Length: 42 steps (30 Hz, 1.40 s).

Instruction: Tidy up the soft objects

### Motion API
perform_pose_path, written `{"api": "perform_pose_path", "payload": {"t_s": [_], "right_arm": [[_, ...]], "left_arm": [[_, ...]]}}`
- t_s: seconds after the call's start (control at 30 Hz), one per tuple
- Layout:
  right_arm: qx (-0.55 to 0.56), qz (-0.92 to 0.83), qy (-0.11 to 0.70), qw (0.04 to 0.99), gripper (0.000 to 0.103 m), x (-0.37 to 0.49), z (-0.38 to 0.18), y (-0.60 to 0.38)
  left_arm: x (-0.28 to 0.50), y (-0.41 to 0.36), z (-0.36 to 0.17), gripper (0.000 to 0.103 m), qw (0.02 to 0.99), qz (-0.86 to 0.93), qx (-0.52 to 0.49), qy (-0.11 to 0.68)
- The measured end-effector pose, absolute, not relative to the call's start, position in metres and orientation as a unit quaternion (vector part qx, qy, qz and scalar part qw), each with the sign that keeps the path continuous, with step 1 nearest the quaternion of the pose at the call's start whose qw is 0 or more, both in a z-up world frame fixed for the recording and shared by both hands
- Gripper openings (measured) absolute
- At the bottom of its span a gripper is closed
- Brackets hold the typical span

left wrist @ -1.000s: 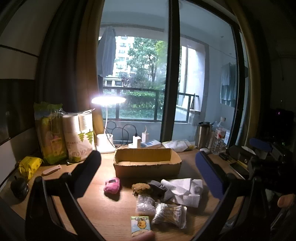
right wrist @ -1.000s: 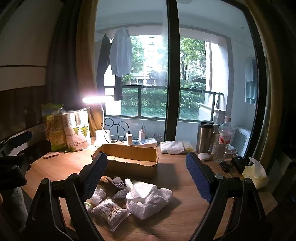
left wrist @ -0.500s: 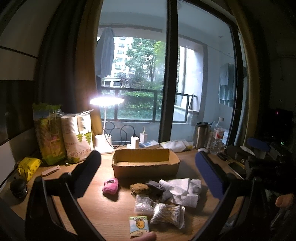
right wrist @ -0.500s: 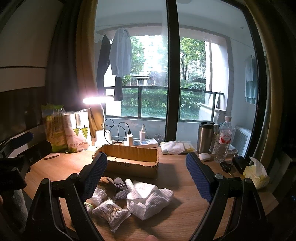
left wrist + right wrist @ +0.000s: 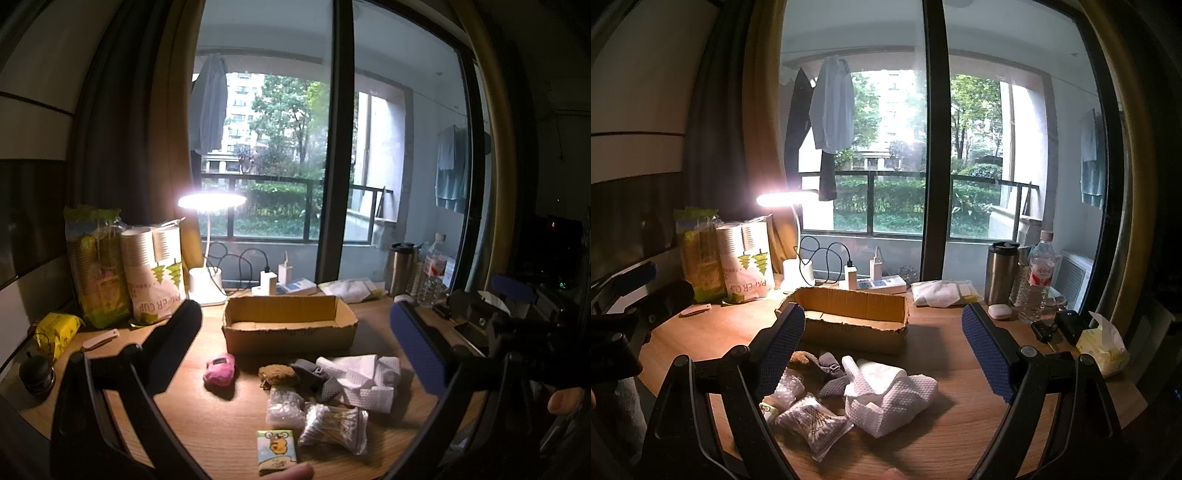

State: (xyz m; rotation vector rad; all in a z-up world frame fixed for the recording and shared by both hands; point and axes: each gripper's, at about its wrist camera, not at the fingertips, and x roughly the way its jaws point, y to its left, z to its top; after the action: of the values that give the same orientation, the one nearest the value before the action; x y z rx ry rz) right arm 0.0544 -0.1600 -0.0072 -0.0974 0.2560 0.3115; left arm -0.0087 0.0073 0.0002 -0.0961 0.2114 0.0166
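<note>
Both the left tool [image 5: 295, 343] and right tool [image 5: 882, 354] hover spread and empty above the worktop [image 5: 184, 413]. The soft things, a pink toy [image 5: 219, 374] and white cloth [image 5: 886, 395], lie before the empty box [image 5: 290, 325] toward the near edge. Best to lower over one piece, pinch its middle, then lift clear of its neighbours.

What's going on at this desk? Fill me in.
A person holds a two-finger gripper in each hand above a wooden desk. Both the left gripper and the right gripper are open and hold nothing. The cardboard box looks empty. In front of it lie the soft things: a pink plush, white paper towels, a bag of cotton swabs and bubble wrap. Nothing has gone into the box.
</note>
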Motion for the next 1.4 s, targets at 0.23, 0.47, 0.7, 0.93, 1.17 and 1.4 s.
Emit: {"api": "perform_pose_path", "payload": {"t_s": [0.23, 0.47, 0.7, 0.93, 1.17, 1.4], "right_arm": [[-0.047, 0.156, 0.132, 0.978, 0.089, 0.056, -0.0065, -0.1603], [-0.046, 0.157, 0.133, 0.978, 0.089, 0.0568, -0.006, -0.1598], [-0.041, 0.155, 0.136, 0.978, 0.089, 0.0571, -0.008, -0.162], [-0.041, 0.155, 0.137, 0.977, 0.089, 0.0584, -0.0078, -0.164], [-0.044, 0.156, 0.136, 0.977, 0.089, 0.0595, -0.0083, -0.1628], [-0.044, 0.151, 0.134, 0.978, 0.089, 0.0591, -0.0082, -0.1637]], "left_arm": [[-0.0082, 0.0081, 0.0003, 0.103, 0.993, 0.008, -0.049, 0.108], [-0.0083, 0.0103, 0.0021, 0.103, 0.993, 0.006, -0.049, 0.107], [-0.0072, 0.0095, 0.0028, 0.103, 0.993, 0.002, -0.047, 0.109], [-0.0065, 0.0083, 0.0025, 0.103, 0.993, 0.002, -0.048, 0.108], [-0.007, 0.0086, 0.0016, 0.103, 0.993, 0.002, -0.049, 0.106], [-0.0072, 0.0101, -0.0006, 0.103, 0.993, 0.001, -0.05, 0.108]]}}
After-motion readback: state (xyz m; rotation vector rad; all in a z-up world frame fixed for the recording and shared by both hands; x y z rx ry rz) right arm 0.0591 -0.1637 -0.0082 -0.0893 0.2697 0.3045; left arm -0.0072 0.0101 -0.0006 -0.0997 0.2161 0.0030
